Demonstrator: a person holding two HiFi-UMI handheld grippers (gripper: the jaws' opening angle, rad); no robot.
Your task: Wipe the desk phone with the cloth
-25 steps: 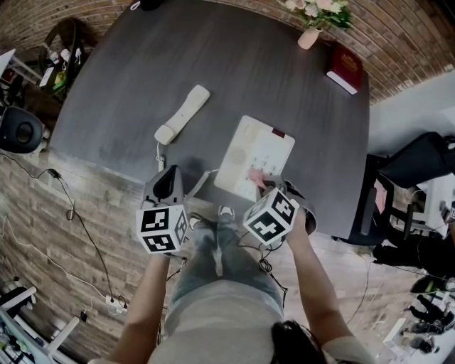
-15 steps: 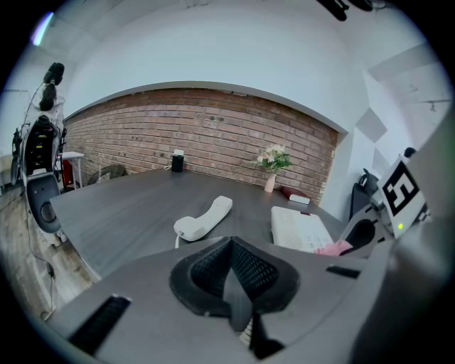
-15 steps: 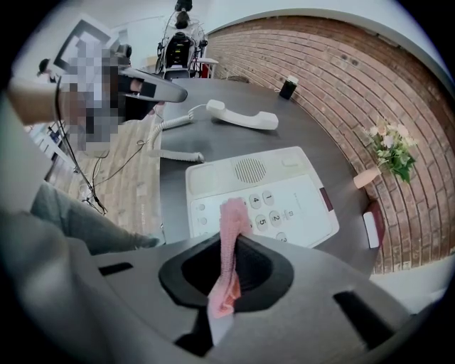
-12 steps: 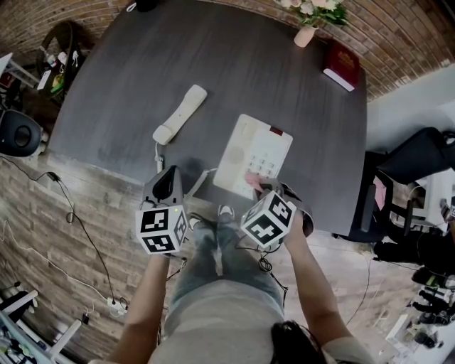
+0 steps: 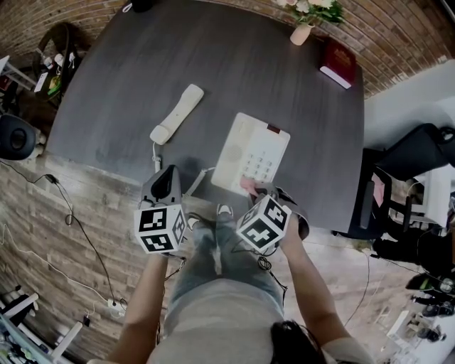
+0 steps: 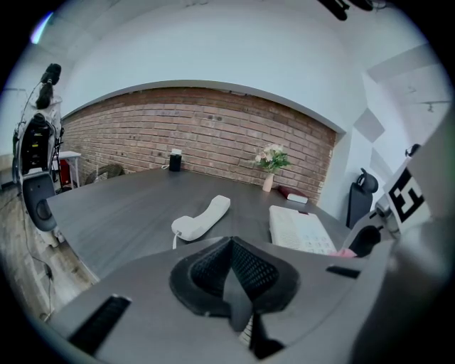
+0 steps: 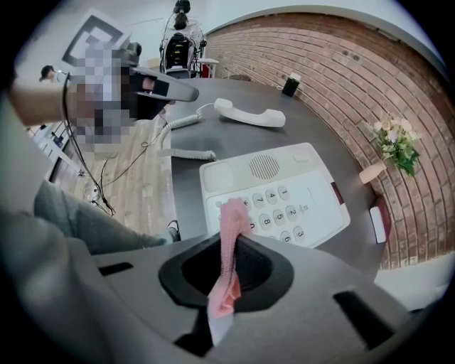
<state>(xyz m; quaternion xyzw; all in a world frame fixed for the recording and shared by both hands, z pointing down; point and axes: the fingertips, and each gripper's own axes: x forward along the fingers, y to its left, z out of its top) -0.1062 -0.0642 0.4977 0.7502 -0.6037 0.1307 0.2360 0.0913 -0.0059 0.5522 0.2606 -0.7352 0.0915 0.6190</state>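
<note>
The white desk phone base (image 5: 254, 155) (image 7: 274, 190) (image 6: 300, 229) lies on the dark table, its keypad facing up. Its handset (image 5: 177, 114) (image 6: 202, 216) (image 7: 249, 114) lies off the cradle to the left, joined by a coiled cord (image 7: 186, 152). My right gripper (image 5: 257, 192) (image 7: 229, 249) is shut on a pink cloth (image 7: 231, 238) (image 5: 247, 185), whose tip hangs at the phone's near edge by the keypad. My left gripper (image 5: 165, 190) (image 6: 238, 284) is shut on nothing, at the table's near edge, left of the phone.
A vase of flowers (image 5: 307, 20) (image 7: 389, 149) and a red book (image 5: 339, 62) stand at the table's far right. A small dark object (image 6: 175, 160) sits at the far edge. Office chairs (image 5: 412, 153) are at the right, cables (image 5: 64, 206) on the floor at left.
The right gripper with the pink cloth has drawn slightly back toward the phone's near edge. The left gripper has stayed where it was.
</note>
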